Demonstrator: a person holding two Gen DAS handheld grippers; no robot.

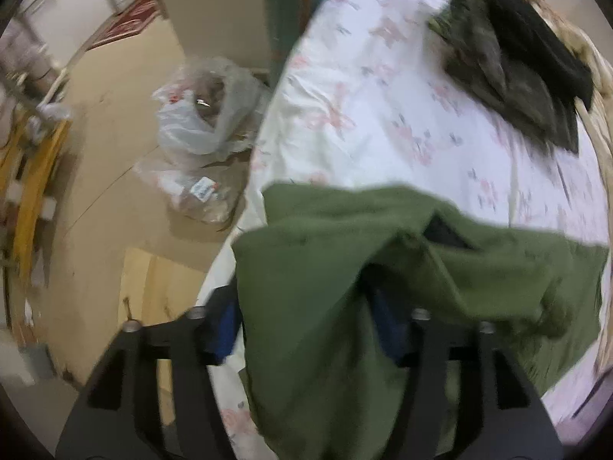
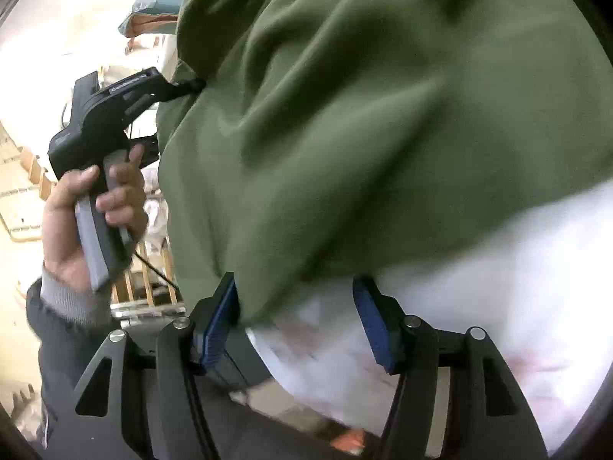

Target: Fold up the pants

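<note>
Left hand-held gripper pinching soft green pants | right hand-held gripper parted | floral sheet

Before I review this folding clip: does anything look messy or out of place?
Yes. The green pants lie bunched and creased at the bed edge, not flat. Dark clothes sit heaped crookedly on the floral sheet. Plastic bags clutter the floor beside the bed.

A floral bedsheet covers the bed, and a pile of dark clothes lies at its far corner. Down on the tan floor, a clear plastic bag slumps just beside the bed, a red rug well beyond.
</note>
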